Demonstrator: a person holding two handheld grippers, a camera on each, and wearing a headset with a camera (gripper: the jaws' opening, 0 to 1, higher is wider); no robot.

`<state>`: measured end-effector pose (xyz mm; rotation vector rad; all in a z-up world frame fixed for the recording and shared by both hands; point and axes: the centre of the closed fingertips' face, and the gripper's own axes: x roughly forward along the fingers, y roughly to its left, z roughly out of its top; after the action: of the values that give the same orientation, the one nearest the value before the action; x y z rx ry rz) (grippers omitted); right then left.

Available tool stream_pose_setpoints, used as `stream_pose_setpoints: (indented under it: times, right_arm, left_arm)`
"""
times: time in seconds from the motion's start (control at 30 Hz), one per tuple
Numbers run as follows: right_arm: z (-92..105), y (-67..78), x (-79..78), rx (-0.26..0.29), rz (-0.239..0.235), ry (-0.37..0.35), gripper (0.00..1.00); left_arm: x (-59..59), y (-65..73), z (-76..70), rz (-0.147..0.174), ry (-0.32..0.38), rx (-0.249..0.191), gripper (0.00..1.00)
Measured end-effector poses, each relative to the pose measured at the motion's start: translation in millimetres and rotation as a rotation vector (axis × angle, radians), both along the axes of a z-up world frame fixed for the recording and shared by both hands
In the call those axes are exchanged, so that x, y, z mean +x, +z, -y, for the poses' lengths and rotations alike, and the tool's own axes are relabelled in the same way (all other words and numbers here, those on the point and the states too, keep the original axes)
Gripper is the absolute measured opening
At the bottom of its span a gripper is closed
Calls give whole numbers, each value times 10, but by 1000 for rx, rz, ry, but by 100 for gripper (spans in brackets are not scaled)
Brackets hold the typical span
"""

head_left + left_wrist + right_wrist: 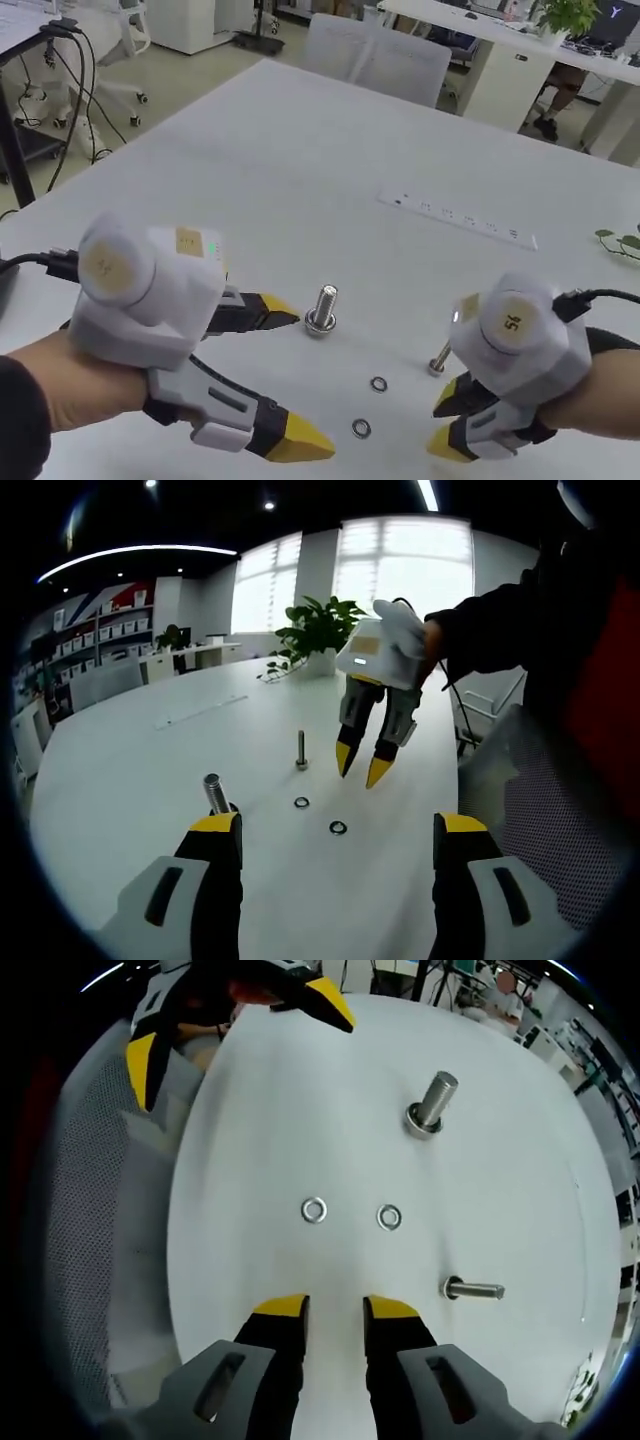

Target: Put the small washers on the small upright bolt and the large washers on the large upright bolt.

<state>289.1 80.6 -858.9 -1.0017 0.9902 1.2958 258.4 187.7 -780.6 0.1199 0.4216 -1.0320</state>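
The right hand-held gripper [335,1305] hovers low over the counter [300,180], its jaws a narrow gap apart and empty. The left hand-held gripper [337,825] hangs wide open, also empty. Just ahead, two washers [314,1210] [389,1217] lie flat and loose, between the large bolt [432,1100] and the small bolt [475,1289], both upright. The step looks like the first pick. It calls for pinching a thin ring by its rim and judging its size, and the two look alike. The counter's near edge lies close behind the grippers. The power strip [455,217] sits well apart, leaving bare room ahead.
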Motion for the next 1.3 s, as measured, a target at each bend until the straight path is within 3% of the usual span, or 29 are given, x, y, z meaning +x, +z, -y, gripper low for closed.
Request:
stream_pose_setpoints:
  times: [0.67,1.3]
  right_arm:
    - [-464,-55,-115,5,-6,112,23]
    - [-538,-183,-115,-35,-17,142,22]
  left_arm:
    - [-8,86,-26,24,14,9,77]
    - [-17,126,-43,30,31,4,77]
